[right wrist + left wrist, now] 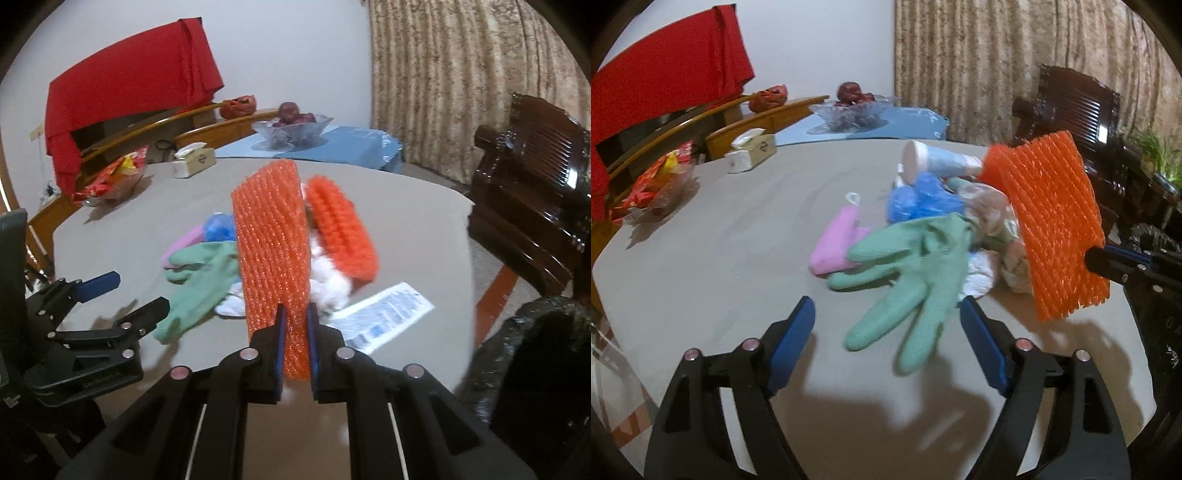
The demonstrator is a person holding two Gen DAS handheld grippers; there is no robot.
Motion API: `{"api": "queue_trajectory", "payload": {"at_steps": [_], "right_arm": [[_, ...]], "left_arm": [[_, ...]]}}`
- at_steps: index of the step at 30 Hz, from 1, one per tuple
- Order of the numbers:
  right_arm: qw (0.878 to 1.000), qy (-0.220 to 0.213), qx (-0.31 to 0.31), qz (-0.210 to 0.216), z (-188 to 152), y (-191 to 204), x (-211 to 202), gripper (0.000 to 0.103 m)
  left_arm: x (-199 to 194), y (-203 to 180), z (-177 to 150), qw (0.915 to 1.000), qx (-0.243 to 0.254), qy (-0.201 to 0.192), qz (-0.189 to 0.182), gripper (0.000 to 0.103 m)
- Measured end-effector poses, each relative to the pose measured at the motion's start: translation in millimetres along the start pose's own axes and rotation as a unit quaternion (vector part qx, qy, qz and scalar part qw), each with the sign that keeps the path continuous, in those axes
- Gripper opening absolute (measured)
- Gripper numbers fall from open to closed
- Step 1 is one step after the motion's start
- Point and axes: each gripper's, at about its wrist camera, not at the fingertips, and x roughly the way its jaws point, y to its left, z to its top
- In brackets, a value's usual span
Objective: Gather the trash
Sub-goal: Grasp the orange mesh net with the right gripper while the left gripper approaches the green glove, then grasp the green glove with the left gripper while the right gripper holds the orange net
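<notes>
A pile of trash lies on the grey table (713, 258): a green rubber glove (912, 273), a pink cloth (834, 245), a blue plastic bag (919, 201), a paper cup (934, 160), white tissues (332, 280) and a second orange foam net (343, 232). My right gripper (295, 325) is shut on an orange foam net sleeve (273, 251) and holds it above the pile; the sleeve also shows in the left wrist view (1052, 221). My left gripper (886, 314) is open and empty, its jaws on either side of the glove's fingers.
A printed white packet (384, 317) lies right of the pile. A black trash bag (532, 354) sits at the right table edge. A tissue box (750, 153), snack packets (661, 177), a glass fruit bowl (853, 110) and a dark wooden chair (532, 195) surround the table.
</notes>
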Motion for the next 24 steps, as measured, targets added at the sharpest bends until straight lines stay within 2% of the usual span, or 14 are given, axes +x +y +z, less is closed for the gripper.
{"api": "queue_trajectory", "payload": {"at_steps": [3,5,7,8,10,13,17,24], "right_arm": [[1.000,0.003,0.007,-0.003,-1,-6,3,0.011],[1.000,0.003,0.008,-0.003,-2,-8,4,0.011],[1.000,0.003,0.010,-0.002,-2,-10,5,0.011],[1.000,0.003,0.011,-0.001,-2,-10,5,0.011],[1.000,0.004,0.011,0.000,-2,-11,5,0.011],[1.000,0.001,0.014,-0.002,-1,-12,4,0.011],[1.000,-0.013,0.019,-0.004,4,-15,-6,0.011],[0.999,-0.038,0.023,-0.009,13,-23,-30,0.011]], "left_arm": [[12,-12,1,0.9999,0.011,0.008,0.003,0.070],[24,-18,0,0.9996,0.017,0.022,0.005,0.063],[34,-22,-1,0.9991,0.021,0.035,0.004,0.047],[40,-24,-3,0.9989,0.023,0.041,0.004,0.044],[42,-22,-3,0.9989,0.021,0.041,-0.003,0.028],[38,-19,-1,0.9992,0.015,0.034,-0.013,0.013],[24,-12,9,0.9995,-0.001,0.016,-0.026,0.005],[-14,-12,30,0.9986,-0.015,-0.029,-0.041,0.004]]}}
